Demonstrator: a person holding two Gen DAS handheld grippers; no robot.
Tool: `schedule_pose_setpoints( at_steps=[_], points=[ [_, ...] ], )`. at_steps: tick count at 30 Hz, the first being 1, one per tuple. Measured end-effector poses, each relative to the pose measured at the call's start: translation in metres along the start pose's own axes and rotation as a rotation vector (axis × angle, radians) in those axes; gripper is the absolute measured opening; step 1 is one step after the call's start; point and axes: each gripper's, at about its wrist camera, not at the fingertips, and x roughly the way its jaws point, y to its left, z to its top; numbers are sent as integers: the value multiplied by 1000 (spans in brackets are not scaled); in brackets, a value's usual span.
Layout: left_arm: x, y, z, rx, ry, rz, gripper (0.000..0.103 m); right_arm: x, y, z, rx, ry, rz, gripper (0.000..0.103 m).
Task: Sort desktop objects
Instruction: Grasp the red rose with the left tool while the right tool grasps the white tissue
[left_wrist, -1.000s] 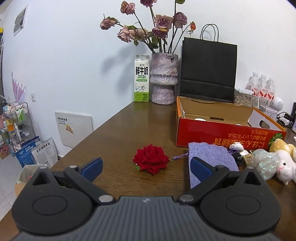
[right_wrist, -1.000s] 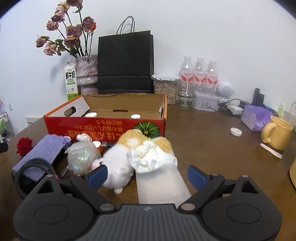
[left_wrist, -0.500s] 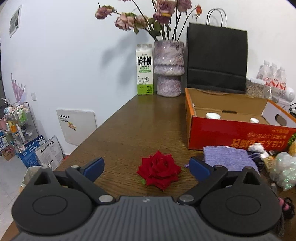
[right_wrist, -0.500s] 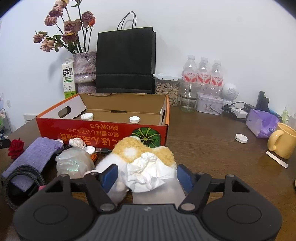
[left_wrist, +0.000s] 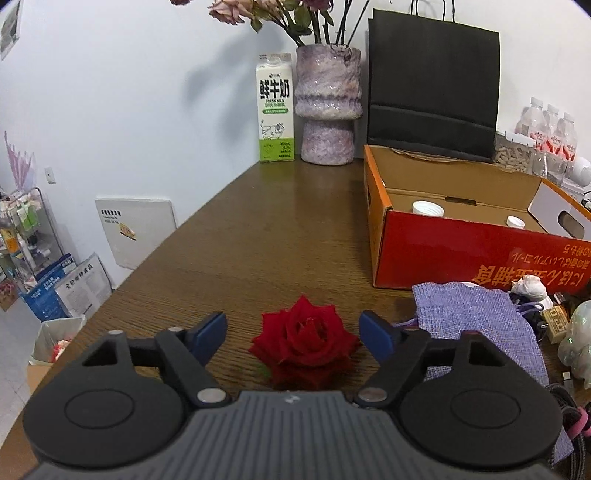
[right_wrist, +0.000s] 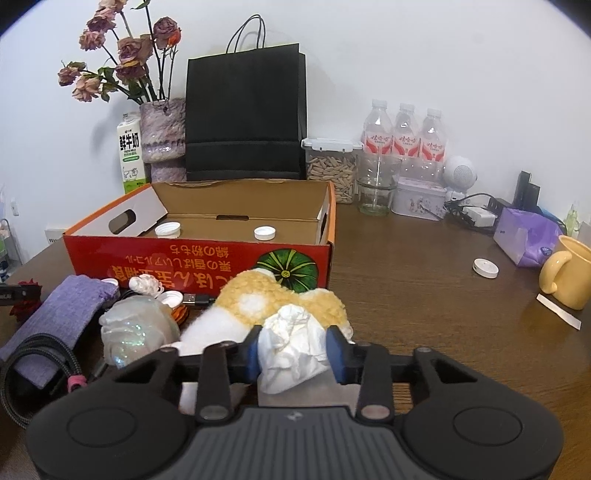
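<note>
Two tools: right tool (right_wrist: 294, 355) pinches crumpled white tissue (right_wrist: 291, 347), left tool (left_wrist: 293, 332) gapes around red rose (left_wrist: 304, 341).

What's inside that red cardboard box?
Two white bottle caps lie on the floor of the red box. Its near wall hides the front strip of the floor.

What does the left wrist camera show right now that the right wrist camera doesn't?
Left wrist only: the open left gripper straddling the red fabric rose. Right wrist only: the right gripper shut on the crumpled white tissue, plus the yellow ceramic mug. Both show the orange cardboard box, the black paper bag and the purple knitted pouch.
</note>
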Motion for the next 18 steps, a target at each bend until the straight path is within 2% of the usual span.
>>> schedule_pose_setpoints(
  at_steps=[1, 3, 4, 9, 18],
  points=[
    [1, 0, 0, -3, 3, -10, 74, 0, 0, 0, 2, -1, 3, 28],
    [4, 0, 0, -6, 14, -23, 60, -1, 1, 0, -1, -5, 7, 23],
    [6, 0, 0, -11, 19, -28, 60, -1, 1, 0, -1, -7, 8, 22],
    [4, 2, -1, -20, 15, -42, 42, -2, -1, -1, 24, -18, 8, 19],
    [-11, 8, 3, -59, -16, -54, 38, -14, 0, 2, 41, -76, 10, 15]
  ],
)
